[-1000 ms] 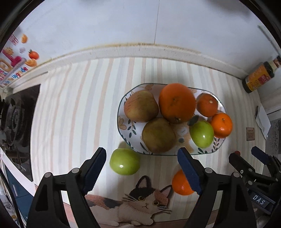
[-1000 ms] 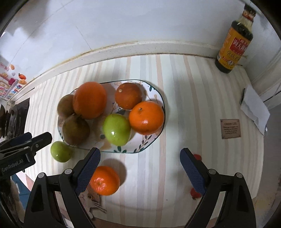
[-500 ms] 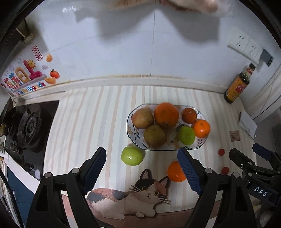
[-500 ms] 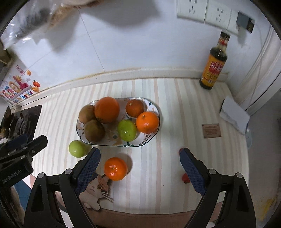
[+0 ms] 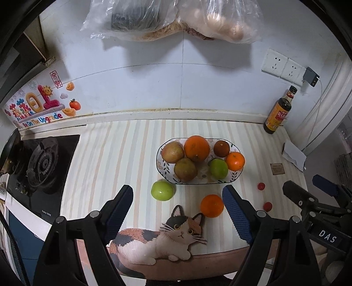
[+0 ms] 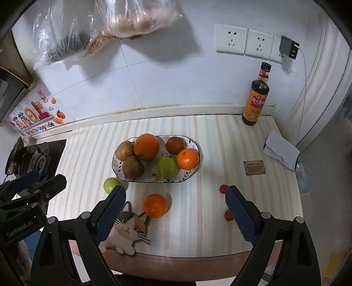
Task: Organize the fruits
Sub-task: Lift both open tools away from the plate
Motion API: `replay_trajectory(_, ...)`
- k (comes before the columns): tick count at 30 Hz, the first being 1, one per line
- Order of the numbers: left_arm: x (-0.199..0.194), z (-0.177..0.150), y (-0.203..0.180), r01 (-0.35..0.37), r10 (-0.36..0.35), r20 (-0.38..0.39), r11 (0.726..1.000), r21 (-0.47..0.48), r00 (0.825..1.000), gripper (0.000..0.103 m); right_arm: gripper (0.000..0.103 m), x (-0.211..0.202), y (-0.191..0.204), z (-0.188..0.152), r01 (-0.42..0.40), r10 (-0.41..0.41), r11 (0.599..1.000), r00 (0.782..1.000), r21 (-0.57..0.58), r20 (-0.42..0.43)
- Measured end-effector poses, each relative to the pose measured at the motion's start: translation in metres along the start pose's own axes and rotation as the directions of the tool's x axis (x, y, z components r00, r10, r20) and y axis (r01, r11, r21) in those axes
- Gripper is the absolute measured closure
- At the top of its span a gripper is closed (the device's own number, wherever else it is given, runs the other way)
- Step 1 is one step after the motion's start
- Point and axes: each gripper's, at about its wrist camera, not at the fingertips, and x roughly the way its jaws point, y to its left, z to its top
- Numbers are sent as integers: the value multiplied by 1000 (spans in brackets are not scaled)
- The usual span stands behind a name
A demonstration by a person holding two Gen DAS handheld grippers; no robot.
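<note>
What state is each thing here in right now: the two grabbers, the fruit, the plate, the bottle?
left gripper: open, empty
right gripper: open, empty
plate: holding six fruits
green apple: loose on counter
orange: loose on counter
bottle: upright, capped

Green apple (image 6: 111,185) half hidden behind finger; hanging bags (image 5: 176,19) cut off.

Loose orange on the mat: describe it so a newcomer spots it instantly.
Find the oval patterned plate of fruit on the striped mat. In front of it, off the plate, lies the loose orange, touching the cat picture's ear. The neighbouring loose green apple is green; the tomatoes are tiny and red.
</note>
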Motion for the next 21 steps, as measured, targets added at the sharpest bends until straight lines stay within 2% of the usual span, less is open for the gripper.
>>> replay_trajectory(5,-4,-5,-5,-8,8,11,1000,9,1000,20,9,-6,-1,-4,2,-2,1000,1000,13,11)
replay_trajectory(14,-7,-4,-10,-59,58,83,998,9,995,20,9,-3,-1,-5,-7,7,1000,1000,16,14)
replay_trajectory(21,-1,0,-11,-48,48,78,999,-4,996,20,9,3,1,-2,-15,15,1000,1000,20,4)
